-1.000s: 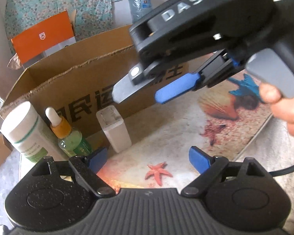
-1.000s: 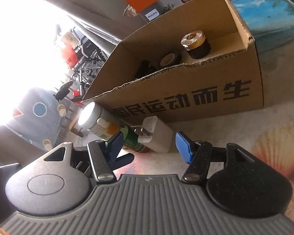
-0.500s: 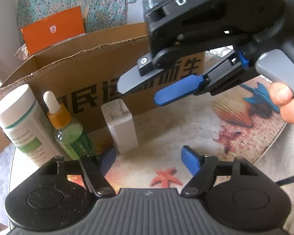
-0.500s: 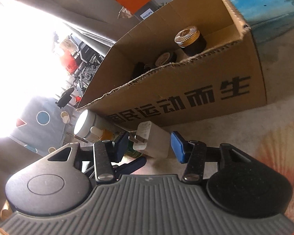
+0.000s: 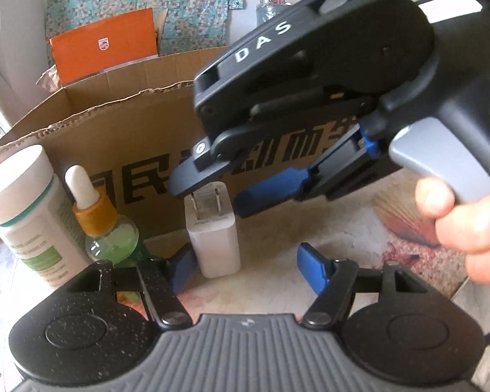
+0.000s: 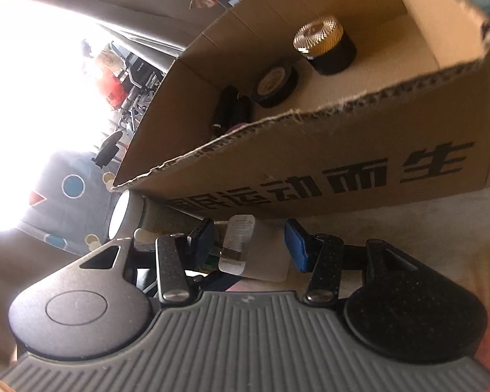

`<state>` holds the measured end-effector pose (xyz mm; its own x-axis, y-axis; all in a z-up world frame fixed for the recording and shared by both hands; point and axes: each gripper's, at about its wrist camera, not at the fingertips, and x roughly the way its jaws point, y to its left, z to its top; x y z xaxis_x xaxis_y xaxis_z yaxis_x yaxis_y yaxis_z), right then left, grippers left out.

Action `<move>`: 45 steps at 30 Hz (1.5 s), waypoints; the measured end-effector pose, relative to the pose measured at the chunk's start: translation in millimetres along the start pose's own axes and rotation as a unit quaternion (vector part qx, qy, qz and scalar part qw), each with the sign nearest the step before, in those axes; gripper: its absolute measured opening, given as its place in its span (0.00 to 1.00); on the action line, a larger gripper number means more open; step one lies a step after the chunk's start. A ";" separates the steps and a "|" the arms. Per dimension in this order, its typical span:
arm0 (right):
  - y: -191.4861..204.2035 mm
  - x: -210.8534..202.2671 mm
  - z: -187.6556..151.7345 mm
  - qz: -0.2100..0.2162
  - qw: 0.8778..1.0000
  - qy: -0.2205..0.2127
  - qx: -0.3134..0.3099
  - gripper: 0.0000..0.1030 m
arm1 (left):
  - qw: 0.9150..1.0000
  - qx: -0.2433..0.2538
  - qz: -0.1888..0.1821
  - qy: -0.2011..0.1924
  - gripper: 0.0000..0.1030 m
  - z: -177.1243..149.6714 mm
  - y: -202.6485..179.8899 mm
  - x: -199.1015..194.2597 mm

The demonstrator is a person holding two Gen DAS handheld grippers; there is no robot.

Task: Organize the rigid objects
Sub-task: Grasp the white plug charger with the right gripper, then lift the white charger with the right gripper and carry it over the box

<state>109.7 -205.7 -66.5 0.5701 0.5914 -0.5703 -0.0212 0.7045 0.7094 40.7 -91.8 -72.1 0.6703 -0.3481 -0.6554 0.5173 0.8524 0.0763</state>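
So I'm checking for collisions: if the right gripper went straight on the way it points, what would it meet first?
Most likely the white charger, standing between the right gripper pads, apparently untouched; past it, the cardboard box wall. Depth is hard to judge.

"DAS" on right tool (image 5: pixel 225 179)

Black right claw (image 5: pixel 219 192) marked "DAS"; blue pads; grey trigger; left claw (image 5: pixel 248 266) ribbed grey.

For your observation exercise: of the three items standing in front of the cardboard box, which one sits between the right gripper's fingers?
The white plug adapter, prongs up; the dropper bottle and white jar stand off to its side.
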 end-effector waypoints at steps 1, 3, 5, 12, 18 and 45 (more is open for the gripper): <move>-0.7 1.8 0.8 0.001 1.000 0.002 0.005 0.46 | 1.000 0.001 0.000 0.000 0.66 0.9 -0.9 0.4; -0.6 5.9 2.3 -0.002 1.000 0.008 0.009 0.46 | 1.000 0.009 0.000 0.001 0.64 2.0 -3.7 0.7; 1.1 5.7 1.0 -0.010 1.000 0.012 0.006 0.46 | 1.000 0.015 -0.004 0.001 0.62 2.2 -4.9 0.9; -7.2 -14.4 -6.3 -0.021 0.999 0.009 0.030 0.46 | 0.999 0.023 -0.038 0.001 0.52 4.1 -13.8 0.1; -18.6 -33.6 -15.4 -0.027 0.998 -0.005 0.054 0.47 | 0.997 0.036 -0.065 0.001 0.47 1.9 -24.9 -1.1; -43.3 -47.0 -25.4 -0.024 0.993 -0.051 0.107 0.43 | 0.998 0.019 -0.055 0.017 0.28 19.6 -27.3 11.4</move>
<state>62.9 -254.0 -80.9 0.6462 0.5091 -0.5685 0.1762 0.6253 0.7602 44.6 -126.7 -66.9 0.5900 -0.4241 -0.6871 0.6062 0.7948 0.0300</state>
